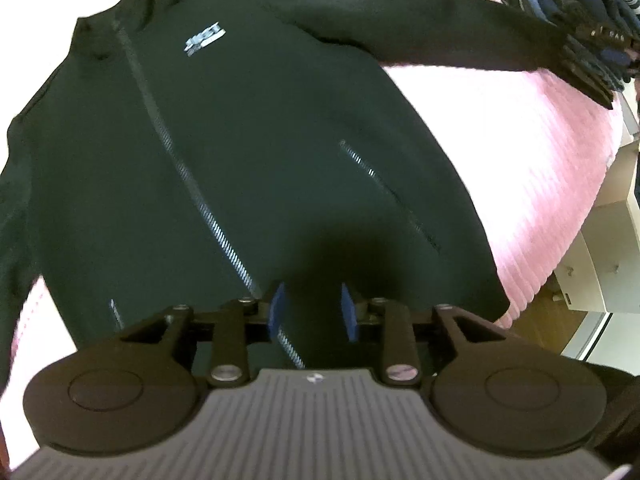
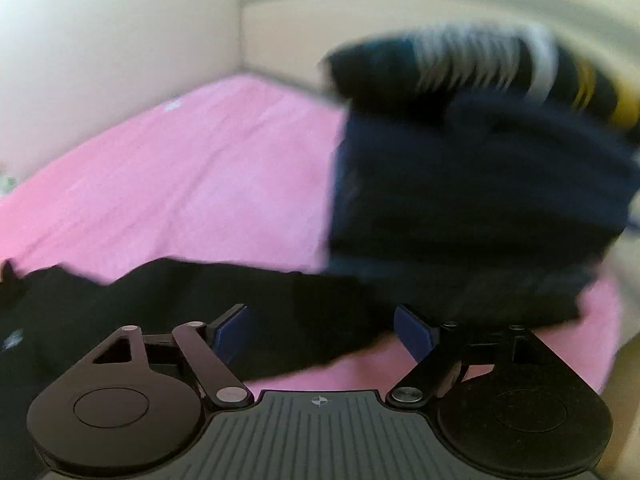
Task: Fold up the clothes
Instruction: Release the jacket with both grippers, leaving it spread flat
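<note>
My left gripper [image 1: 312, 308] hovers, jaws apart, over the black jacket's [image 1: 240, 152] hem; my right gripper [image 2: 320, 336], jaws spread wide, straddles its sleeve [image 2: 248, 300] beside the folded stack [image 2: 480, 184].

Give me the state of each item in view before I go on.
Jacket: spread flat, front up, zipped, unfolded.
Sleeve: stretched out, cuff reaching the stack.
Stack of clothes: folded, piled on the pink cover.
Left gripper: open, over the hem.
Right gripper: open, over the sleeve.

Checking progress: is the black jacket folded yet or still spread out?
Spread out. The jacket lies flat, front up, zipper closed, one sleeve stretched toward the pile.
</note>
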`<state>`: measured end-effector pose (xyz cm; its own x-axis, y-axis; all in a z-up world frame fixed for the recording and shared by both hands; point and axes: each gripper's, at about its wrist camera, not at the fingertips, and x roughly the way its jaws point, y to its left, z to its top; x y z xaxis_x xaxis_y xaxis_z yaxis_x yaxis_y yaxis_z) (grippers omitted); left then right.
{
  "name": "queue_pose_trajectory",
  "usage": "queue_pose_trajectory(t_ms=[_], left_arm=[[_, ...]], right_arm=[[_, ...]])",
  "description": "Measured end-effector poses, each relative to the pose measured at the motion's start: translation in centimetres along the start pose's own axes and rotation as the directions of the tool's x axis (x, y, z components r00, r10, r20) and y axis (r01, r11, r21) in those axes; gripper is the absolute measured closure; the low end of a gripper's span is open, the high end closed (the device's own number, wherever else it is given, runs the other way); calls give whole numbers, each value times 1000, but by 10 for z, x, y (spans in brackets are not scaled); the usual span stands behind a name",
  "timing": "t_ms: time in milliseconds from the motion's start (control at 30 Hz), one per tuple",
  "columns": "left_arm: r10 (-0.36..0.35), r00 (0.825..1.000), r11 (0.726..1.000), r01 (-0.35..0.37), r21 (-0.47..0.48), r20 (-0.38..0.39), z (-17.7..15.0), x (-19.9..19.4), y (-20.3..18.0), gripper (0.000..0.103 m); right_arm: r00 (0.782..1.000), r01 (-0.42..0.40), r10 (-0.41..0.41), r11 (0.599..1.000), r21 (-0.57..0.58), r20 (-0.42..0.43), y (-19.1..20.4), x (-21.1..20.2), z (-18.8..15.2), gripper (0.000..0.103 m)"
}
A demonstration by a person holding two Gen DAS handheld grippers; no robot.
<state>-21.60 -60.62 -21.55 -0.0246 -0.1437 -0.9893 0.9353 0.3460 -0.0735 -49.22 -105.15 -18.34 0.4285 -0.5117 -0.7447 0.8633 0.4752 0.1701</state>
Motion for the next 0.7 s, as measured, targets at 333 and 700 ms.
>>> queue_pose_trajectory(t_ms=[333,700], left_arm=[[101,992,990,-93,-105,70,-61,-28,47,56],[159,946,960,-82,-268,283,-184,-120,162,33]], right_arm=[[971,-174,185,981,82,-149,84,-56,-66,20],[984,-139,143,989,47,-107,205,-182,-117,0]])
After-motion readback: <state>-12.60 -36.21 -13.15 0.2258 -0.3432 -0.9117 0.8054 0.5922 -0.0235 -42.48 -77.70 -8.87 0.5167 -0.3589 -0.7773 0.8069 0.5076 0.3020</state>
